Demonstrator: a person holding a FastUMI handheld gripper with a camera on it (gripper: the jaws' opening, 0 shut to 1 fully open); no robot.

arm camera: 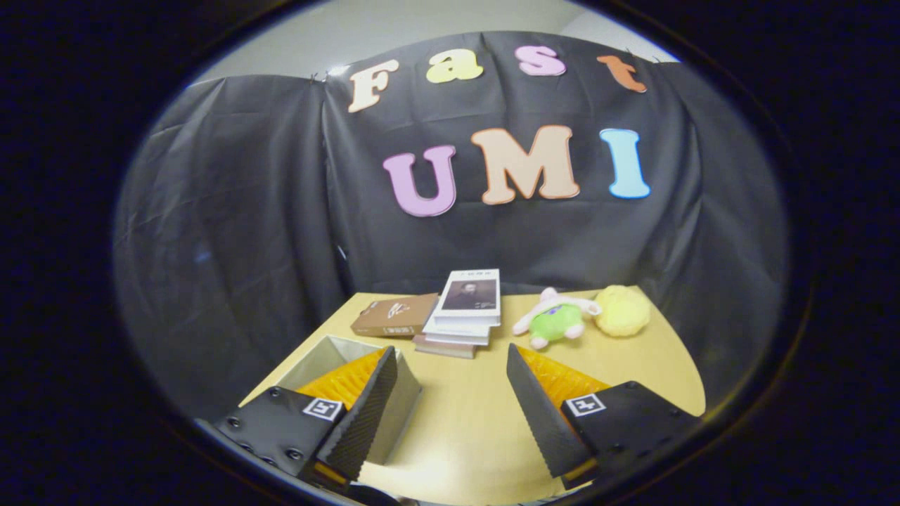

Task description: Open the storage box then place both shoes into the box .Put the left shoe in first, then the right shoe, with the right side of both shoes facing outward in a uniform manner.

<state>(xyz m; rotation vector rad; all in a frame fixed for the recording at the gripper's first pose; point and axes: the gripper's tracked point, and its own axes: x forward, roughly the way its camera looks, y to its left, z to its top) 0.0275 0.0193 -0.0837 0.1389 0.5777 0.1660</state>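
My gripper (450, 404) hangs open above the wooden table (654, 365), its two fingers spread wide with bare tabletop between them. A grey open-topped storage box (330, 355) sits under and just beyond the left finger (365, 414), which hides most of its inside. The right finger (538, 414) stands over bare table. I cannot tell what lies in the box.
Beyond the fingers, at the table's far edge, lie a brown book (394, 316) and a stack of books (465, 306) with a white one on top. To their right rest a green and pink plush toy (555, 320) and a yellow fluffy ball (622, 310).
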